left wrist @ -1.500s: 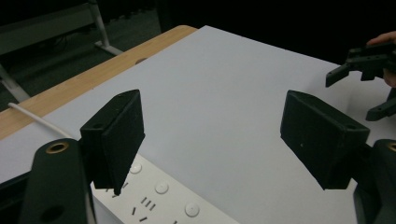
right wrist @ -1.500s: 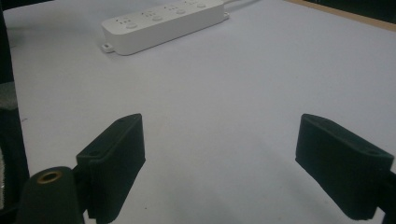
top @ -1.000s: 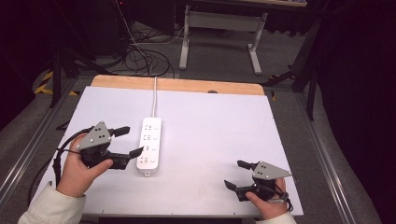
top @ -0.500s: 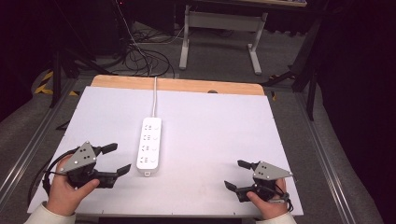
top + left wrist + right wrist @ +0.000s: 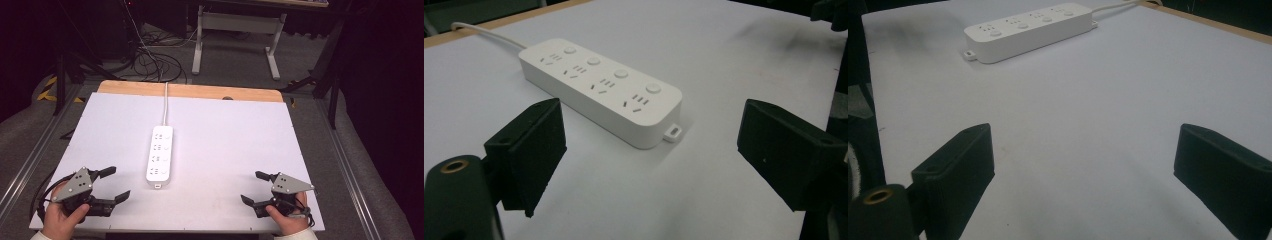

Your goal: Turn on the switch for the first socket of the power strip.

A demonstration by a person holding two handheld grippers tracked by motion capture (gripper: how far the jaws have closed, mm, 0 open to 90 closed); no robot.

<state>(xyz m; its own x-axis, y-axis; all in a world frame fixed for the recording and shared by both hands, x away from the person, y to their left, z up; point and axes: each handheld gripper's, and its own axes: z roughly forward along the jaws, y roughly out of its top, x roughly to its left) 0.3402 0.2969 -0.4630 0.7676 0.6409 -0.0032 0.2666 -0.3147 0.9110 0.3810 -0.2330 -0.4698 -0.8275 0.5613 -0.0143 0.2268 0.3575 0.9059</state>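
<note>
White plastic four-socket power strip (image 5: 161, 154) lies flat mid-table on the white tabletop (image 5: 235, 135), cord running away, nothing plugged in. Left gripper (image 5: 111, 184) and right gripper (image 5: 254, 188) rest near the front edge, jaws spread, empty. No handling appears started.

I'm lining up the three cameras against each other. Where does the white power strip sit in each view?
High view: the power strip lies lengthwise at the middle of the white table.
Left gripper view: upper centre, running diagonally, just beyond the open jaws.
Right gripper view: top, left of centre, far off.
Shared landmark: the small tab on its near end.
</note>
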